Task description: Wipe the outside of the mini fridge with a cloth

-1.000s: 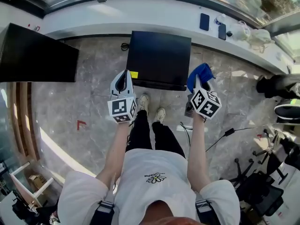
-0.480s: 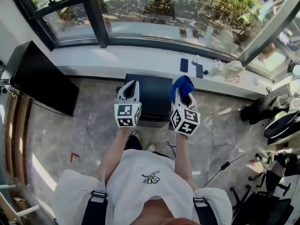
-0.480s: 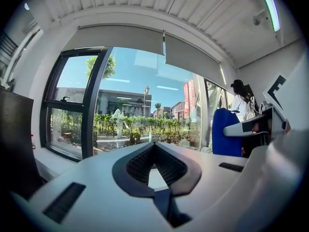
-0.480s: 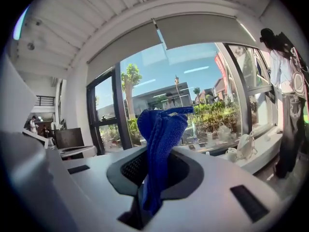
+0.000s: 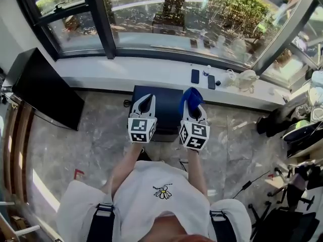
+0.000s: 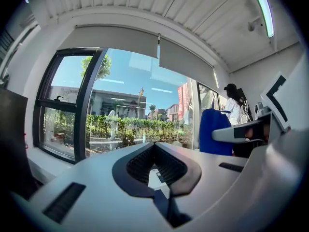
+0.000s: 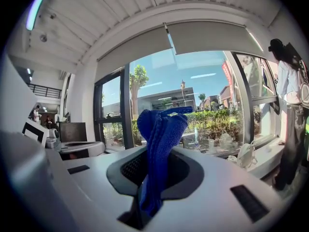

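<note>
The mini fridge [image 5: 166, 116] is a black box on the floor below the window sill, seen from above in the head view. Both grippers are held up over it, side by side. My left gripper [image 5: 146, 101] is shut with nothing between its jaws, and its own view [image 6: 155, 148] looks level at the window. My right gripper [image 5: 191, 106] is shut on a blue cloth [image 5: 192, 95], which stands up bunched out of the jaws [image 7: 157, 144]. The cloth [image 6: 213, 131] also shows at the right of the left gripper view. Neither gripper view shows the fridge.
A large black flat panel [image 5: 43, 87] leans at the left. The white sill [image 5: 116, 69] carries two phones [image 5: 195, 76] and a pale bag [image 5: 246, 78]. A cable [image 5: 241, 183] and dark gear [image 5: 282, 120] lie at the right. A person [image 7: 289, 95] stands by the window.
Both grippers have come up from the fridge's front corners and closer together. The head view has lifted, bringing the window into sight. The cloth stays in the right gripper.
</note>
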### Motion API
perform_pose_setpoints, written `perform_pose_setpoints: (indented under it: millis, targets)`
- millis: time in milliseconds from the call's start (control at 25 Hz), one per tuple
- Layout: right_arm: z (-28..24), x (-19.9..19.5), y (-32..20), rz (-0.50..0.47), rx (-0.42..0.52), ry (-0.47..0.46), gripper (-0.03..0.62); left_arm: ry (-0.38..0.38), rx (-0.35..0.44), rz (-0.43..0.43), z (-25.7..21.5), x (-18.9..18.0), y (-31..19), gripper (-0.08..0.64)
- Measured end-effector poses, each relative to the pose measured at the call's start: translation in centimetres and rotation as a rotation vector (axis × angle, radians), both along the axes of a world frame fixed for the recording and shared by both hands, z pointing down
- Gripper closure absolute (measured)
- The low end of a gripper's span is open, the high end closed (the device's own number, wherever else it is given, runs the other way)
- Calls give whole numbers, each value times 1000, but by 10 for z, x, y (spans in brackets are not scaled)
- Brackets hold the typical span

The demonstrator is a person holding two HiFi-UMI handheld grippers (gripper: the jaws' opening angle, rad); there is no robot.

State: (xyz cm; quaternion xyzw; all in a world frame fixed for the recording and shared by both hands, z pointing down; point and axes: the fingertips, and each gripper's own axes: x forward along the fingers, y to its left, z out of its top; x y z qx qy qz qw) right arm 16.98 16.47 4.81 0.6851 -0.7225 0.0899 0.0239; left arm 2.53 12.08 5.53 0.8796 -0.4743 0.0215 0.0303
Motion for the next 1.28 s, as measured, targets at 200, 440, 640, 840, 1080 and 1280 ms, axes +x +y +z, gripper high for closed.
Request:
perform_pose_setpoints:
  millis: [200, 440, 640, 840, 1080, 1280]
  targets:
    - [-3, -21, -2, -52, 10, 20, 517, 9, 24, 13, -7, 5, 2, 555]
    - [0, -32, -4, -63, -5, 50, 517, 25, 48, 2, -18, 0, 5, 555]
    - [-3, -46, -3, -83, -12, 52, 517, 22, 53, 7, -22, -4, 5, 555]
    - [-7, -51, -3, -99, -1, 47, 517, 25, 53, 13, -21, 0, 5, 555]
    - [-2, -58, 2, -119, -7, 55, 517, 30, 41, 1, -14, -4, 10, 555]
    - [-1, -54, 4, -119, -6, 44, 517, 26, 43, 3, -14, 0, 13, 555]
